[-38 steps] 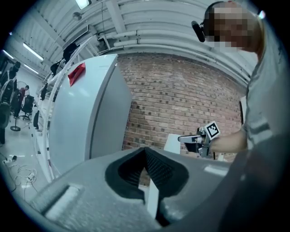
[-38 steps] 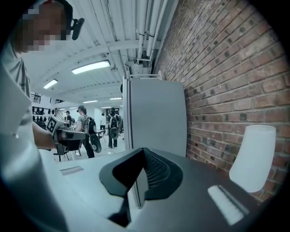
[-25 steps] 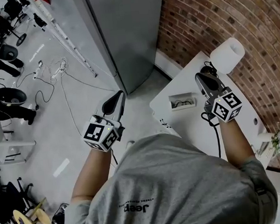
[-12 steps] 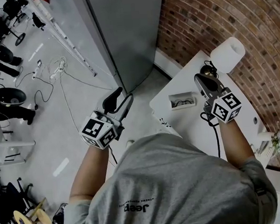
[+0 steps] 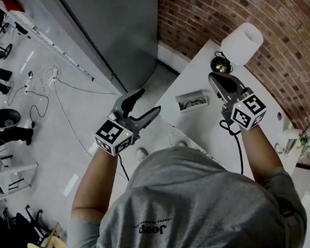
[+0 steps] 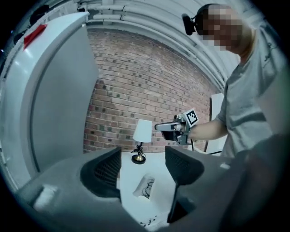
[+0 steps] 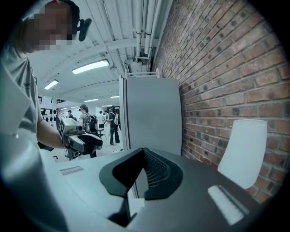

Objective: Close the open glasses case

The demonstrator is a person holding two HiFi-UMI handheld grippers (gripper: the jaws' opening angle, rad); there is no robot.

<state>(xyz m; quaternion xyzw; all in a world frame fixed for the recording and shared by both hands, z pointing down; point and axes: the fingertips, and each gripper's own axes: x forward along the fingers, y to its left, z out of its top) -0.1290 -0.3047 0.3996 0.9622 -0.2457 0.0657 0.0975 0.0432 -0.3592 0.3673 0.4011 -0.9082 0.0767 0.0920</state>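
1. On the white tabletop [image 5: 201, 128] the glasses case [image 5: 192, 100] lies open, with a pair of glasses showing inside it. It sits near the tabletop's edge on my left side, short of the lamp [image 5: 241, 43] by the brick wall.
2. As I judge it, none of the closing is done. The lid has not been brought over, and neither tool touches the case. The whole job is left: reach it, fold the lid down and press it shut.
3. My left gripper [image 5: 150, 100] hangs off the tabletop's edge, over the floor, near the case but clearly apart from it. Its fingers [image 6: 105, 171] are released and opening. Nothing is held between them, and in the left gripper view the case [image 6: 146, 187] shows through the gap, farther out on the tabletop and lower than the tips.
4. My right gripper [image 5: 213, 78] is above the tabletop on the other side of the case, just beside it in the head view and between it and the lamp. Its fingers [image 7: 156, 170] are clenched together on nothing. The case does not show in the right gripper view, so this gripper points past it.
5. The case lies between my two tools, nearer the right one. The left is the one lined up on it, so I expect the lid to be its work.
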